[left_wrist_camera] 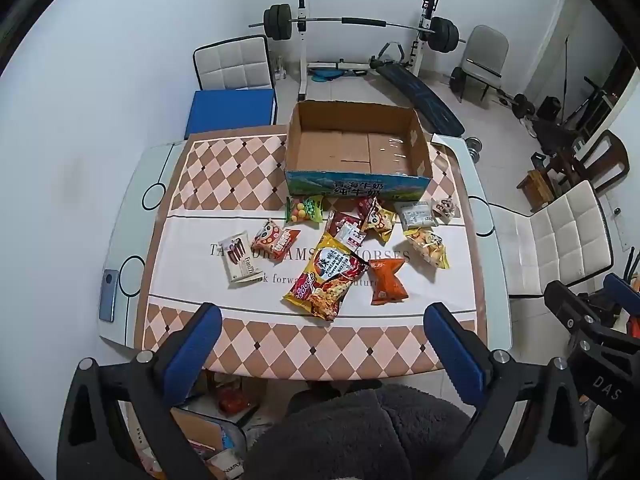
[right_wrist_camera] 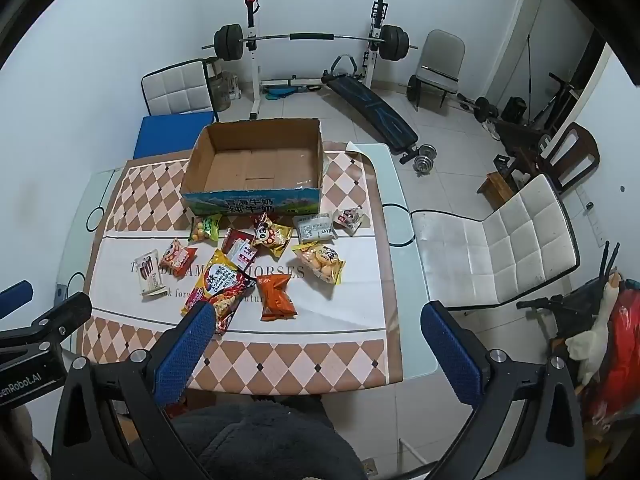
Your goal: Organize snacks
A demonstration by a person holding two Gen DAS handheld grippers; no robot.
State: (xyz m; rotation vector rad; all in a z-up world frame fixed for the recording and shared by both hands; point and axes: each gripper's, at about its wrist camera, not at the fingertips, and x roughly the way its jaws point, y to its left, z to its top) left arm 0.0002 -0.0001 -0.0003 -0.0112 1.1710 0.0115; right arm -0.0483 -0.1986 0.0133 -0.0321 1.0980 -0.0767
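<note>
An open, empty cardboard box (left_wrist_camera: 358, 146) (right_wrist_camera: 256, 164) stands at the far side of the table. Several snack packets lie in front of it: a big yellow-red noodle bag (left_wrist_camera: 326, 276) (right_wrist_camera: 218, 286), an orange bag (left_wrist_camera: 386, 282) (right_wrist_camera: 276, 292), a white wafer pack (left_wrist_camera: 240, 258) (right_wrist_camera: 149, 273), a green candy bag (left_wrist_camera: 305, 209) (right_wrist_camera: 206, 227), a yellow biscuit bag (left_wrist_camera: 427, 248) (right_wrist_camera: 322, 262). My left gripper (left_wrist_camera: 322, 326) is open and empty above the table's near edge. My right gripper (right_wrist_camera: 316, 326) is open and empty, to the right of the left one.
A checkered cloth covers the glass table (left_wrist_camera: 132, 240). A phone (left_wrist_camera: 109, 295) lies at its left edge. White chairs stand at the back left (left_wrist_camera: 234, 64) and right (right_wrist_camera: 504, 248). A barbell rack (right_wrist_camera: 312, 40) and bench stand behind. A dark fleece sleeve (left_wrist_camera: 360, 432) is below.
</note>
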